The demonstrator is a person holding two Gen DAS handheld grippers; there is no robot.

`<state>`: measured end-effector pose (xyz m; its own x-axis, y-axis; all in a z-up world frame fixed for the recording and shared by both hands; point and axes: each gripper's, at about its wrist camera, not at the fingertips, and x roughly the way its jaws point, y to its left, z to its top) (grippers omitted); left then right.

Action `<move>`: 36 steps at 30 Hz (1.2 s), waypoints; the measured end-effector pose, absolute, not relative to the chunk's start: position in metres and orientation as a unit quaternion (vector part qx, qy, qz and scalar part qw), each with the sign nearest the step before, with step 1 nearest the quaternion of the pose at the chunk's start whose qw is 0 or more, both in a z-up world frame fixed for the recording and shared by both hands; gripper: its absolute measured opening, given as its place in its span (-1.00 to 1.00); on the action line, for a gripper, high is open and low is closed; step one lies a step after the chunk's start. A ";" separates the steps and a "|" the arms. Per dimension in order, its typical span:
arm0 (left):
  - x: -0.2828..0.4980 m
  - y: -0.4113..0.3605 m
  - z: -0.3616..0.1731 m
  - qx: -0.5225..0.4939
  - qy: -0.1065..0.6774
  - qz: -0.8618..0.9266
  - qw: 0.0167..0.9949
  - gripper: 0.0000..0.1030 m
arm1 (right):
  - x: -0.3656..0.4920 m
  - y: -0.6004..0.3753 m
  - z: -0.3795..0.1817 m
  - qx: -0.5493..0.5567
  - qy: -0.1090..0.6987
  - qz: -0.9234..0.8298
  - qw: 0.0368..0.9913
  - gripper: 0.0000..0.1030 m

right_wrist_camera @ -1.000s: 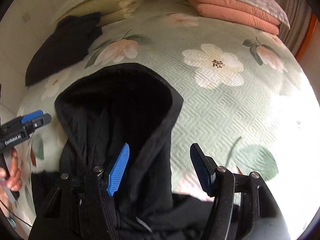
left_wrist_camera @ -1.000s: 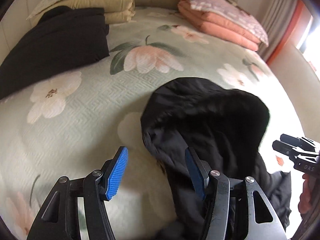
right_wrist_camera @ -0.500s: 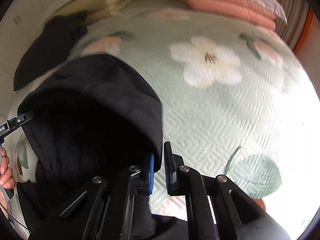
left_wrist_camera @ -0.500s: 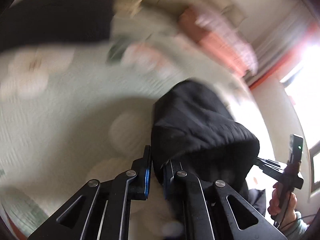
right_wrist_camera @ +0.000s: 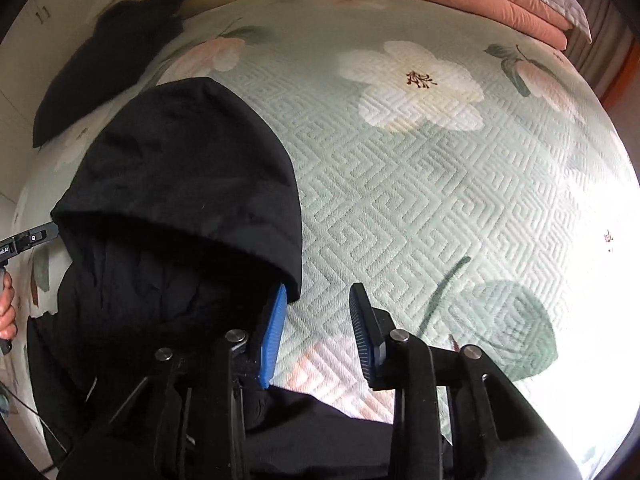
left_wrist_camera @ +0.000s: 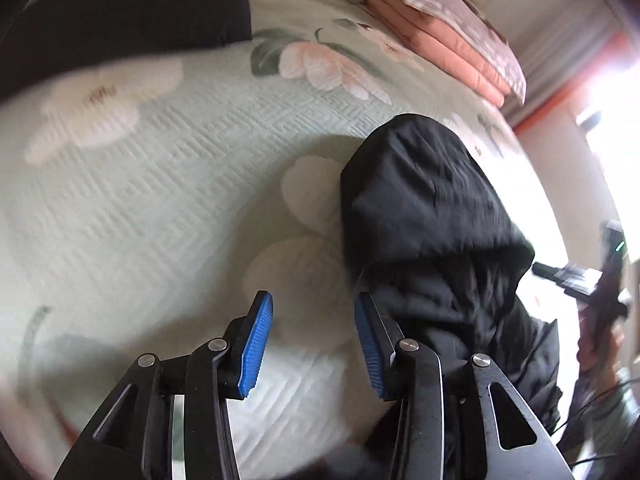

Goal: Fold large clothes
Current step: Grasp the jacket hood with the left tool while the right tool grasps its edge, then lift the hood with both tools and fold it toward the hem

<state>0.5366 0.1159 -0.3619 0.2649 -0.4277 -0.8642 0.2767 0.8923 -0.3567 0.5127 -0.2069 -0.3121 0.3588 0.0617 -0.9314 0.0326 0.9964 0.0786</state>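
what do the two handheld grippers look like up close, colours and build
Both the left gripper and right gripper are matte black linkage frames with triangular cut-outs and silver pivot pins. Their jaws carry ribbed blue pads. The left gripper's side bears white lettering.

My left gripper (left_wrist_camera: 312, 340) and right gripper (right_wrist_camera: 318, 330) look alike: black angular arms with triangular cut-outs, round silver screw heads at the pivots, and ribbed blue pads (left_wrist_camera: 256, 344) on the fingers. White lettering marks the left tool's black side, and a thin dark cable (right_wrist_camera: 24, 404) trails below it.
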 end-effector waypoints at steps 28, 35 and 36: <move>0.564 0.037 -0.385 -0.043 0.581 -0.324 0.745 -0.09 | 0.573 -0.143 -0.336 -0.022 0.588 0.107 0.801 -0.13; 0.565 0.052 -0.335 0.008 0.549 -0.311 0.776 -0.01 | 0.555 -0.176 -0.284 -0.052 0.555 0.098 0.824 0.18; 0.568 0.055 -0.333 0.006 0.550 -0.309 0.776 0.00 | 0.556 -0.183 -0.284 -0.052 0.557 0.092 0.824 0.18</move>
